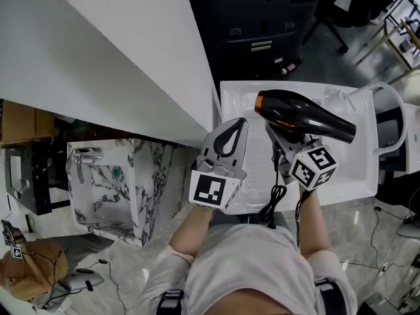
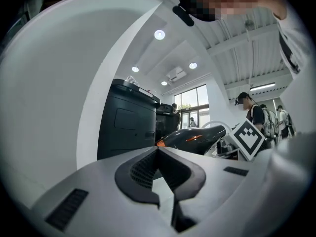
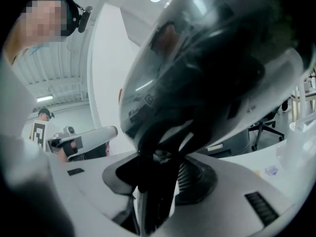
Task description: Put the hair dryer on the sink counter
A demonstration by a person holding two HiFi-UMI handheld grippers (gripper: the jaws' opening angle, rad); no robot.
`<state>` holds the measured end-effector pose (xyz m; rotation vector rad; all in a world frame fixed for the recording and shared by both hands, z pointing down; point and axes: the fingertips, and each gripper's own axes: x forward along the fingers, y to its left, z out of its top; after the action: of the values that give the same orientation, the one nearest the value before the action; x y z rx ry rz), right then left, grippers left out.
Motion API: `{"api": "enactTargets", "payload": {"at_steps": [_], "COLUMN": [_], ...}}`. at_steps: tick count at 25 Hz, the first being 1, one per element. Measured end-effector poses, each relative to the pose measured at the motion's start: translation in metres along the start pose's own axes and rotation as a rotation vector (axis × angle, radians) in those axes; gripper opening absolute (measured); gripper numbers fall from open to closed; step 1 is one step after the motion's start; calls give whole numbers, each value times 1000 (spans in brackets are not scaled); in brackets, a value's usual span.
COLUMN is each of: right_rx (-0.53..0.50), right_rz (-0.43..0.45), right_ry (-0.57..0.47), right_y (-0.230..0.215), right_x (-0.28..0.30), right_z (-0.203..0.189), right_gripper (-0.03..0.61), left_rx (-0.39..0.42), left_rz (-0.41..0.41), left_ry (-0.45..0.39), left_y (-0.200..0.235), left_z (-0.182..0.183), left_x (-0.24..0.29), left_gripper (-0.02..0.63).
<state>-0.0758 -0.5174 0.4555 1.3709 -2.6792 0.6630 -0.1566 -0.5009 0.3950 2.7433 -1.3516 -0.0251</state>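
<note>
Gripping black hair dryer (image 1: 308, 113) by handle with right hand-held gripper (image 1: 282, 138), above white tabletop (image 1: 236, 100) at centre right. With left hand-held gripper (image 1: 240, 122) closed, empty. At top, dark cabinet (image 1: 262, 25); lower left, marbled block (image 1: 125, 182).

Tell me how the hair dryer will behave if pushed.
Probably top-heavy: the hair dryer has a bulky barrel above the thin handle in the right gripper, so it may tip. Its glossy, rounded shell looks slippery and apt to roll. The limp cord will likely drag.

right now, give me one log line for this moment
right tongs: shut on dryer handle, over counter | left tongs: shut, empty, alongside
</note>
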Motion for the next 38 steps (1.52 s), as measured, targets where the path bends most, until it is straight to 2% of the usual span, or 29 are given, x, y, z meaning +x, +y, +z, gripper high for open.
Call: {"api": "enactTargets", "payload": {"at_steps": [10,19,33,38], "right_rx": [100,196,217,253], "right_rz": [19,31,53,60], "right_ry": [101,182,240,255], "right_y": [-41,-69,-89,-95], "right_x": [34,55,77,80], "right_z": [-47,-86,-107,-113], "right_gripper": [176,178,177,179], "left_rx": [-34,-29,-25,-22], "left_rz": [31,33,57,63], "left_ry": [26,74,101,105], "left_y": [4,6,6,6], "left_z": [-17,-33,-43,-45], "left_x": [21,32,42,45], "left_gripper": [14,12,12,13]}}
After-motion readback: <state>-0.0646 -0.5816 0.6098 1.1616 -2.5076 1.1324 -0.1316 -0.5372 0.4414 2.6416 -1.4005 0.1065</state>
